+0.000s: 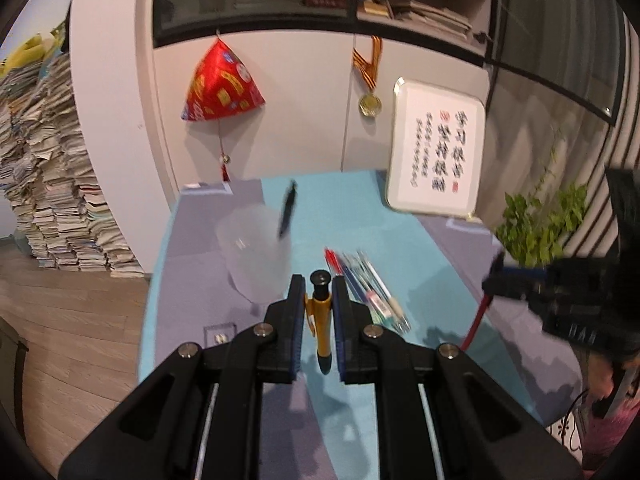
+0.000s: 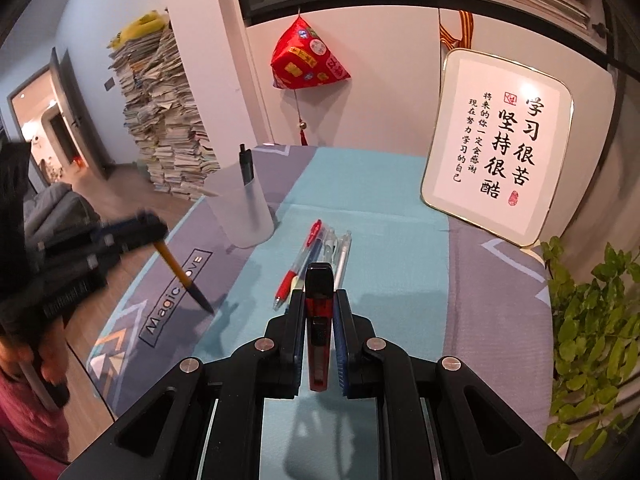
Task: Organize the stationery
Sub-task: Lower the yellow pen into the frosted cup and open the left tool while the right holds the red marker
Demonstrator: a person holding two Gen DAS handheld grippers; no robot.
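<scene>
My left gripper (image 1: 318, 286) is shut on a yellow pen (image 1: 320, 320) with a black tip, held above the table; it also shows in the right wrist view (image 2: 182, 276). My right gripper (image 2: 319, 294) is shut on a red pen (image 2: 319, 320); its red shaft shows in the left wrist view (image 1: 478, 320). A frosted plastic cup (image 1: 256, 256) (image 2: 244, 216) stands on the table with a black pen (image 1: 288, 210) (image 2: 246, 166) in it. Several loose pens (image 1: 368, 284) (image 2: 320, 256) lie side by side on the teal strip beyond both grippers.
The table has a grey and teal cloth (image 2: 384, 216). A framed calligraphy sign (image 2: 496, 148) leans on the wall at the back right. A green plant (image 2: 596, 328) is at the right edge. A tall stack of papers (image 2: 168, 128) stands on the floor left.
</scene>
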